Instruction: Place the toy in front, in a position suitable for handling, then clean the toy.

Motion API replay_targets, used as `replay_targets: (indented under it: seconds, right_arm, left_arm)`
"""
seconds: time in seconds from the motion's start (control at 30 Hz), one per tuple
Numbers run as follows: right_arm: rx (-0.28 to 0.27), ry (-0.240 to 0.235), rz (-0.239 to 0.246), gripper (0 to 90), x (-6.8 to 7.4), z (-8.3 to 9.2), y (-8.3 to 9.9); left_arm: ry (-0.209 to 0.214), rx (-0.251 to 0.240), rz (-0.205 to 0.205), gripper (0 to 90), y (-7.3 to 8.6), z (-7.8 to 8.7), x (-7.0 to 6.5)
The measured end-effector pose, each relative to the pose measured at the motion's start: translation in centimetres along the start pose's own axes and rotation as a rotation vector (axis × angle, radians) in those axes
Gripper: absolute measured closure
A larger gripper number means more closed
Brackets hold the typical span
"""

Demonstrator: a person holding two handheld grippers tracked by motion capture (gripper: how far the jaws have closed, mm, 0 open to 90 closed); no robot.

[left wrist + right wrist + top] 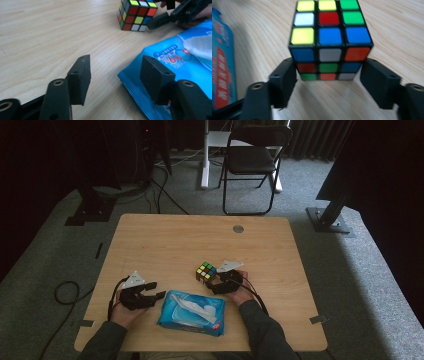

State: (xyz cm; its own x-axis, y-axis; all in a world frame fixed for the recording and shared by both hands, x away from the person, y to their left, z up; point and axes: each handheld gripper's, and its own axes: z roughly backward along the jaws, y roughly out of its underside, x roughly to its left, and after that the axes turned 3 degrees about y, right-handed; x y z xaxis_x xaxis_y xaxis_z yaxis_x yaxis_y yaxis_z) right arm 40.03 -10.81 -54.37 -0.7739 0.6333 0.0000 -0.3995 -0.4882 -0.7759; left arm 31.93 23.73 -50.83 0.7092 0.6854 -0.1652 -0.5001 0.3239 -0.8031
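Right gripper (327, 82) has jaws spread open, flanking the puzzle cube (329, 42) on the table (165, 245) without gripping, so an off-centre close could twist or shove it; left gripper (115, 75) open, empty, beside the wipes pack (180, 67).

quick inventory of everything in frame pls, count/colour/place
table: 1, light wood, centre of the high view
puzzle cube: 1, multicolour, on table, between right gripper's open jaws
wipes pack: 1, blue, near table edge, between the hands
folding chair: 1, black, on grey carpet beyond table
floor cables: black, left of table
left gripper: 1, black, open, by pack's left end
right gripper: 1, black, open around cube
hands, sleeves: 2 each, dark sleeves, bottom edge
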Motion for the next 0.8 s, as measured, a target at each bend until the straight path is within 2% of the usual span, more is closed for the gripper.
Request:
replay_targets:
  seconds: [0.17, 0.37, 0.43, 0.53, 0.67, 0.77, 0.8]
  right_arm:
    - [0.007, 0.0, -0.025, 25.4, -0.1, -0.1, 0.2]
    - [0.033, 0.019, 0.005, 24.5, 0.3, 0.5, 0.6]
    - [0.036, 0.027, -0.006, 24.7, 0.2, 0.7, 1.0]
    - [0.041, 0.042, -0.016, 24.8, 0.1, 0.9, 1.2]
    - [0.04, 0.057, -0.051, 25.7, -0.3, 1.1, 1.4]
    - [0.041, 0.055, -0.053, 25.8, -0.3, 1.1, 1.4]
    - [0.05, 0.057, -0.04, 25.8, 0.0, 1.1, 1.4]
  left_arm:
    - [0.001, -0.006, 0.001, 41.0, -0.2, 0.0, -0.2]
    - [0.039, -0.025, -0.018, 38.4, -0.9, 0.7, -0.7]
    - [0.045, -0.027, -0.023, 38.1, -1.0, 0.7, -0.8]
    - [0.072, -0.013, -0.032, 38.4, -1.4, 0.8, -1.2]
    - [0.13, -0.03, -0.055, 38.7, -2.4, 1.0, -2.0]
    - [0.138, -0.033, -0.063, 38.1, -2.5, 0.9, -2.2]
    - [0.169, -0.029, -0.087, 37.0, -2.9, 0.9, -2.9]
